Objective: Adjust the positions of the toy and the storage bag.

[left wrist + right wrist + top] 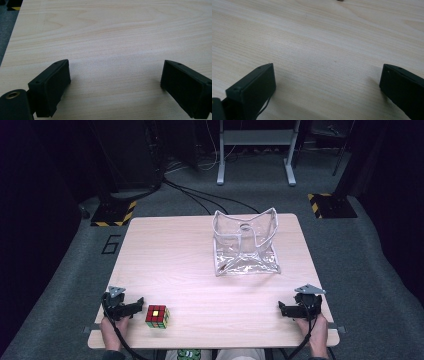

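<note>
Centrally on the far half of the counter (pixel 165 250) stands a clear plastic bag (pixel 245 247), upright with its mouth open toward the ceiling; its walls sag inward, and the seam at its base rests flat on the wood. Nothing can be made out inside it apart from glare and folds in the plastic. Near the front edge on the left sits a puzzle cube (pixel 157 316), its top face showing red squares around a yellow centre, well apart from the bag. Left gripper (pixel 136 306): held in a hand at the front left corner, just beside the cube and pointing toward it, jaws spread with bare wood between them, as its own view confirms (pixel 115 80). Right gripper (pixel 283 310): held at the front right corner, jaws likewise spread wide over bare wood (pixel 328 82), well apart from both the bag and the cube.
</note>
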The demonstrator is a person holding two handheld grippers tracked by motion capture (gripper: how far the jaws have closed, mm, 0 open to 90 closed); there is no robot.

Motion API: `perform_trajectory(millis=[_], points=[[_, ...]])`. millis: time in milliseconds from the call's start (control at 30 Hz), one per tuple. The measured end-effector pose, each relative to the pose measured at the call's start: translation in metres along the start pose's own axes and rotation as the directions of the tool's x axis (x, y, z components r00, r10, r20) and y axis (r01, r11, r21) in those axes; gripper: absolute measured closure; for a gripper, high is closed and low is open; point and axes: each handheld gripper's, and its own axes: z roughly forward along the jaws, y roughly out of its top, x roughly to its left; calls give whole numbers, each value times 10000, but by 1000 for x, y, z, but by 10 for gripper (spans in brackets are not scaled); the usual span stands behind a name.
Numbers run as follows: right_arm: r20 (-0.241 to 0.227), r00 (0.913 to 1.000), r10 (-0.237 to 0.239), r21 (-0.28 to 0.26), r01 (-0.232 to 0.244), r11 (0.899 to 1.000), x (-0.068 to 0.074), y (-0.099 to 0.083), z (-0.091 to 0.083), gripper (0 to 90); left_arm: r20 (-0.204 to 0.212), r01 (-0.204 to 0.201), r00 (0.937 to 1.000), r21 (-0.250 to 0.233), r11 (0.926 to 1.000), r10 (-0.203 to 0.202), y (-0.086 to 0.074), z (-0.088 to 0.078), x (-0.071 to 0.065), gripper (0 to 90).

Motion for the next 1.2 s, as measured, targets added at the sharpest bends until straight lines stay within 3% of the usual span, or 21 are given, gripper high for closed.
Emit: perform_trajectory(millis=[700,1200], points=[[315,9995,31,-57,-29,10000,0,0,0,0,-122,151,9998,5,9999,-151,-1,-1,0,88],[267,9994,204,-41,-203,9998,0,0,0,7,549,310,9980,-57,9995,-306,0,-2,6,47]])
